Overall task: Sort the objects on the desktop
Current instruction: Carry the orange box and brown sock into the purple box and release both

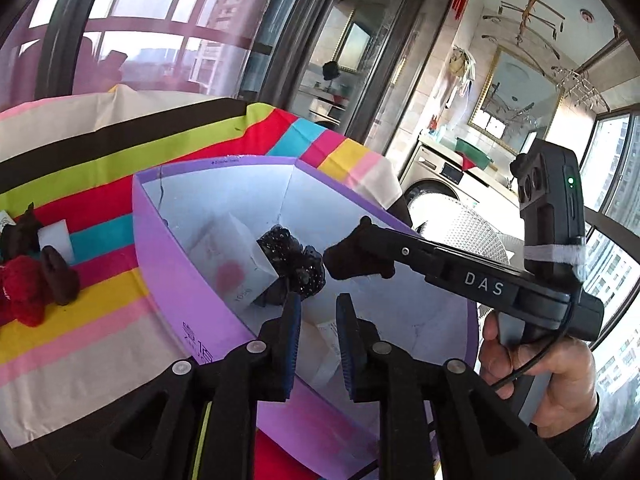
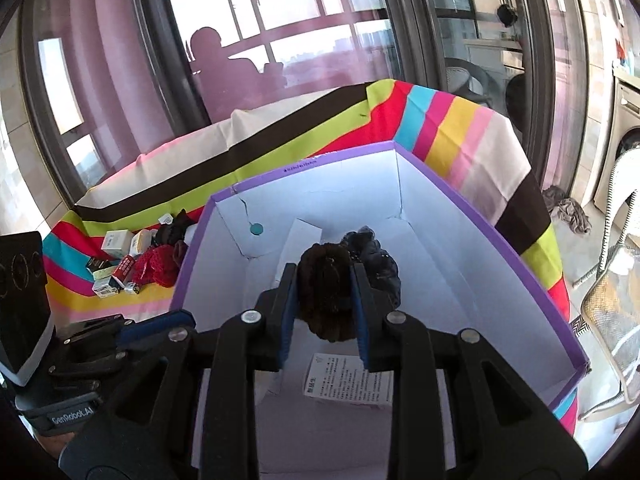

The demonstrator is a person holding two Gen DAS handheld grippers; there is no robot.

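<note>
We note the right gripper [image 2: 324, 300] over the purple-walled white cardboard box [image 2: 460, 248] on the striped table [image 2: 452, 128], jaws pinching a brown fuzzy scrunchie [image 2: 326, 276], left gripper [image 1: 318, 344] jaws slightly parted, empty, black lace scrunchie [image 1: 292, 264] inside the box.

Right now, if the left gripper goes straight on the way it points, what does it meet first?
Probably the black lace scrunchie inside the purple box, just beyond the left gripper; depth is uncertain.
</note>
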